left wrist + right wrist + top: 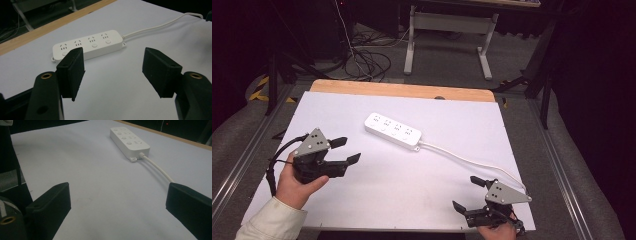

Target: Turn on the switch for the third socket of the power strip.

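Power strip lies untouched toward the table's far edge | left gripper and right gripper released, holding nothing | we judge all handling remains.

Lab or recording studio, not a home — black curtains all round, grey carpet floor, loose cables trailing across it, a white-legged stand at the back. Table is wood-edged under a plain white sheet — a staged work surface.
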Tool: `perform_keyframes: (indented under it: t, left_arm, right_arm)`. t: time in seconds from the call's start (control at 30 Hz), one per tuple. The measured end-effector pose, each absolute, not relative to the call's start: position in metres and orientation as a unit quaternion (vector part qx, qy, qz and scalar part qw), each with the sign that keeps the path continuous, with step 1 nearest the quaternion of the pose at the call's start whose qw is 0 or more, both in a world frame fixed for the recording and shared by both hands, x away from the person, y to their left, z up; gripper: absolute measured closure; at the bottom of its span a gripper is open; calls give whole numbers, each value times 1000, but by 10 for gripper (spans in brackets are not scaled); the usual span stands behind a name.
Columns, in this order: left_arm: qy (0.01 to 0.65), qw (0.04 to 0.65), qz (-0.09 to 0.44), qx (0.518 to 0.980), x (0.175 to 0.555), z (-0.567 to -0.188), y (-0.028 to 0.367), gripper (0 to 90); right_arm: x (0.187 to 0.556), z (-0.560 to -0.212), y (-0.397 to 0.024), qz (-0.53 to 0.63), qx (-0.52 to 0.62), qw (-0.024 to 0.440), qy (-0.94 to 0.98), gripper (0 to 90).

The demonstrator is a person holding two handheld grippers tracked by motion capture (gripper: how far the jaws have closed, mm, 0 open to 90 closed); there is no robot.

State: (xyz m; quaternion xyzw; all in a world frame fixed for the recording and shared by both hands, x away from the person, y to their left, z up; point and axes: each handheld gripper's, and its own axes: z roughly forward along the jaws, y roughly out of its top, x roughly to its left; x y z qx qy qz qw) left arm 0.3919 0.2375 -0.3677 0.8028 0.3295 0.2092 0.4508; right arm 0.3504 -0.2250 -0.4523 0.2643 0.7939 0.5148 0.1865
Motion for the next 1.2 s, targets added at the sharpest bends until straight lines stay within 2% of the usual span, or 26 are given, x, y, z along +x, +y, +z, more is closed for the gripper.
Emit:
perform_keyframes:
  t: [0.27,0.43,0.47,0.5,0.53,0.57,0.67,0.83,1.2]
  left_arm:
    - [324,444,188,814,409,-361,229,359]
    - [329,445,199,809,415,-362,227,396]
    - [326,440,203,811,417,-363,226,469]
    - [323,434,209,815,419,-364,225,469]
    - [321,429,214,817,420,-364,224,571]
    - [318,428,214,819,422,-365,223,571]
    - [316,432,209,819,430,-366,221,724]
    - [331,450,201,805,443,-371,215,894]
    - [370,453,181,791,480,-388,202,900]
  right_arm:
    - [350,-453,-225,517,262,182,794,65]
    - [350,-453,-223,516,257,180,797,65]
    - [350,-453,-223,518,257,180,796,65]
    - [350,-453,-223,518,257,180,796,65]
    - [350,-453,-223,518,256,180,796,66]
    - [350,-453,-223,518,256,180,796,66]
    - [349,-453,-223,519,256,180,796,67]
    - [350,-453,-223,518,255,180,796,67]
    - [349,-452,-225,525,251,176,794,67]
